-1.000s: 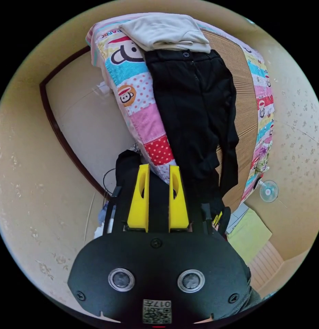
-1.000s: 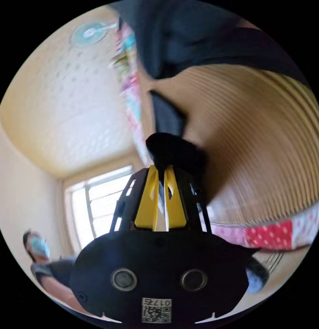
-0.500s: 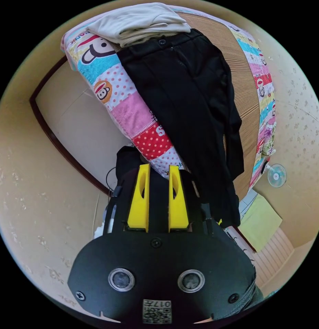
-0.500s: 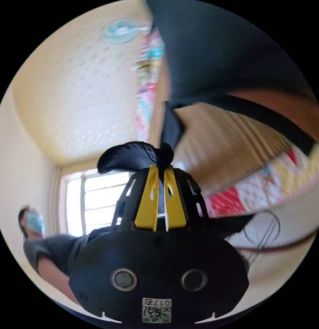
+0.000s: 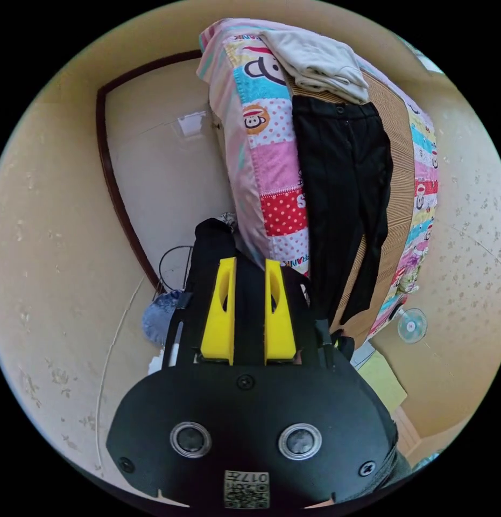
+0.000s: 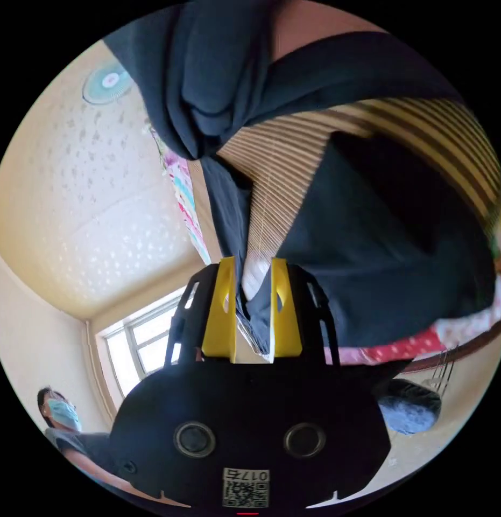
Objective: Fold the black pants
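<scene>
Readable text: partial capitals "RANK" on the patchwork quilt [image 5: 272, 161] at its lower strip; similar partial letters near its top edge. Nothing further legible.

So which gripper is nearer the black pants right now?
Right. The right gripper is at the black pants, with dark cloth between its parted jaws. The left gripper is open, back off the bed's edge, apart from the pants.
</scene>
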A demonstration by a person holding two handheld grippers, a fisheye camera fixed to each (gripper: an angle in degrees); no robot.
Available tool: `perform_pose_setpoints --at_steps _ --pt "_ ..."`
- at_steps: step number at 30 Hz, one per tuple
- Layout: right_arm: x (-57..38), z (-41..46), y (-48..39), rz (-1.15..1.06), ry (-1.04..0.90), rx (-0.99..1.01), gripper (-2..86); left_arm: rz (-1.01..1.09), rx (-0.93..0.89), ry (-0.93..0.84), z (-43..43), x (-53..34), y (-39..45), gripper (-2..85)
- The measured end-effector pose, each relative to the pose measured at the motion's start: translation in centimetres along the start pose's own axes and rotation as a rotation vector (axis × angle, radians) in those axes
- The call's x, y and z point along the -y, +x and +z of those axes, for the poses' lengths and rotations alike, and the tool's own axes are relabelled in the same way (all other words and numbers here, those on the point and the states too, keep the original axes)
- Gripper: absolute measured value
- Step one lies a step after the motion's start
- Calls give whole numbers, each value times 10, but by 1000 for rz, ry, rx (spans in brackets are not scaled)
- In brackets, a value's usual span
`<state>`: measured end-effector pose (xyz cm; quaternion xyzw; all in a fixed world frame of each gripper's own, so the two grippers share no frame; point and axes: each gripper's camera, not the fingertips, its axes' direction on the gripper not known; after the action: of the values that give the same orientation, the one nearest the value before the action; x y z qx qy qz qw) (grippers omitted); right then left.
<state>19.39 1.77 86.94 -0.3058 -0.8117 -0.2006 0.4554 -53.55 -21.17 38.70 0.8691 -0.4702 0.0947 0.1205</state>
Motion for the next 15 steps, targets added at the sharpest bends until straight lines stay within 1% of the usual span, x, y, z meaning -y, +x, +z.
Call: perform_pose_setpoints --at_steps 5,7,9,11,13,14,15 --pt "52 69 -17 79 -1 -27 118 -84 -28 35 3 -28 -27 86" --pt "59 83 -19 88 28 -7 98 -102 -28 44 4 -38 -33 86" --pt "62 97 -27 86 19 -24 45 -124 -25 48 4 -50 -37 86" --pt "57 98 -39 40 39 12 31 -137 -23 62 2 -59 -40 86" --pt "48 96 -59 -52 27 131 21 -146 -24 77 -1 -68 -43 85" --pt "39 93 -80 -119 8 178 17 -153 -20 84 -3 -74 -45 85" --pt "28 89 -107 -187 -18 182 14 -165 -13 88 -5 -79 -48 85"
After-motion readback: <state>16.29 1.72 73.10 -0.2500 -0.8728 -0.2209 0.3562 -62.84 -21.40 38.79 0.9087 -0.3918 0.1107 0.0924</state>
